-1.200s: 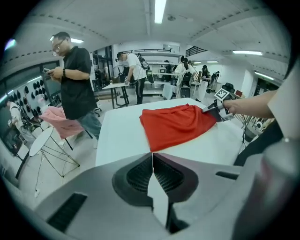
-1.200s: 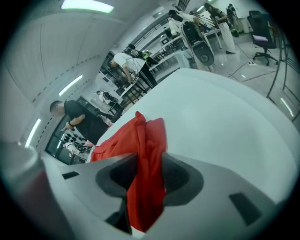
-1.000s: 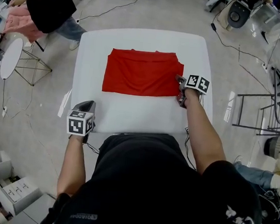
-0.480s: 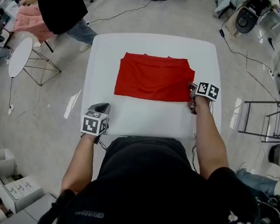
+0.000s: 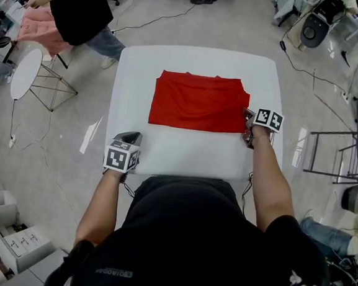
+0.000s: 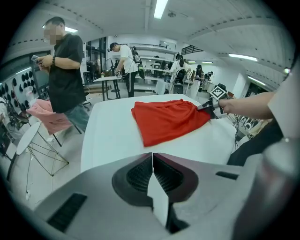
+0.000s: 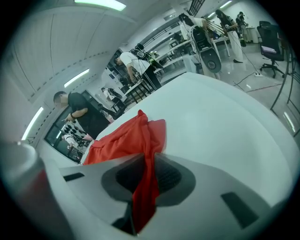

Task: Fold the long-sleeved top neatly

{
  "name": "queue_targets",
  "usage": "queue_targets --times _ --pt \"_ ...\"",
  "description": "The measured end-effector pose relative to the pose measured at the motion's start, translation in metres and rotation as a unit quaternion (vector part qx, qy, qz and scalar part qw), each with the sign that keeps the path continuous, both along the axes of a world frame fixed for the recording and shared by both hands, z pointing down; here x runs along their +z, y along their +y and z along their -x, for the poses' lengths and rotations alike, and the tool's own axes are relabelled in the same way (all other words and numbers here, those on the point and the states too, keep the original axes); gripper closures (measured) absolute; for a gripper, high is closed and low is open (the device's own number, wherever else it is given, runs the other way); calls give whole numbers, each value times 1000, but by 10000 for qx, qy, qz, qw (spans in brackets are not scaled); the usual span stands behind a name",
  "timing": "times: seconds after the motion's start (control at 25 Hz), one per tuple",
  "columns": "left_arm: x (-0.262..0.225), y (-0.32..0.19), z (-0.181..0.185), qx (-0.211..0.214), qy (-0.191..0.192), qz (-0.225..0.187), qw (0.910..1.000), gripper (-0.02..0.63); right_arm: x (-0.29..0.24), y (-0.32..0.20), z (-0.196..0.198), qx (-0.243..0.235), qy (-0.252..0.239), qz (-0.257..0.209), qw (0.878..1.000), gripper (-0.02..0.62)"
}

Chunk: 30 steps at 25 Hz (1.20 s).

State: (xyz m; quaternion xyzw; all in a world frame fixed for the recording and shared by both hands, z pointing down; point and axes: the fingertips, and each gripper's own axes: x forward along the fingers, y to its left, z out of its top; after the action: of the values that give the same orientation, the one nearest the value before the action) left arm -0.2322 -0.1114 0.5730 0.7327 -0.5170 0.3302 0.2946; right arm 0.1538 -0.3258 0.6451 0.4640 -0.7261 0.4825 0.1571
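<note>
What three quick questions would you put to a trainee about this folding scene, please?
1. True or false: the left gripper is shut on the red top.
2. Which edge of the red top, as the head view shows it, is between the jaws of the right gripper? A) right B) left C) far
3. What does the red top lie on?
Key:
1. False: its jaws are together with nothing between them, well clear of the top.
2. A: the jaws have just been closing on that edge, and the cloth is pinched between them.
3. The white table.
</note>
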Motion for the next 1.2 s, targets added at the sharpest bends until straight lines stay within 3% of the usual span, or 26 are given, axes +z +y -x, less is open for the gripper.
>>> queue_targets --times 0.12,0.4,0.64,0.76,0.96,1.08,1.2 --pt "-3 -2 5 55 5 -40 10000 598 -5 -1 -6 27 45 17 10000 544" --pt "3 -6 7 183 97 -29 9998 598 -25 -4 -45 43 642 -46 9979 548" --pt "5 -9 5 258 174 -11 9995 598 -76 -9 -73 171 978 -354 9944 548" --pt "5 -11 4 321 210 -10 9993 598 -125 -6 -39 -185 710 -739 9946 548" --pt "1 -17 -6 426 336 -56 9985 598 -195 13 64 -1043 42 -1191 9874 549" --pt "-2 -17 -9 494 398 -115 9979 598 -199 27 132 -1360 -214 -1179 9834 548" --pt "-6 -16 -7 508 443 -162 9976 598 -171 32 190 -1380 -171 -969 9855 548"
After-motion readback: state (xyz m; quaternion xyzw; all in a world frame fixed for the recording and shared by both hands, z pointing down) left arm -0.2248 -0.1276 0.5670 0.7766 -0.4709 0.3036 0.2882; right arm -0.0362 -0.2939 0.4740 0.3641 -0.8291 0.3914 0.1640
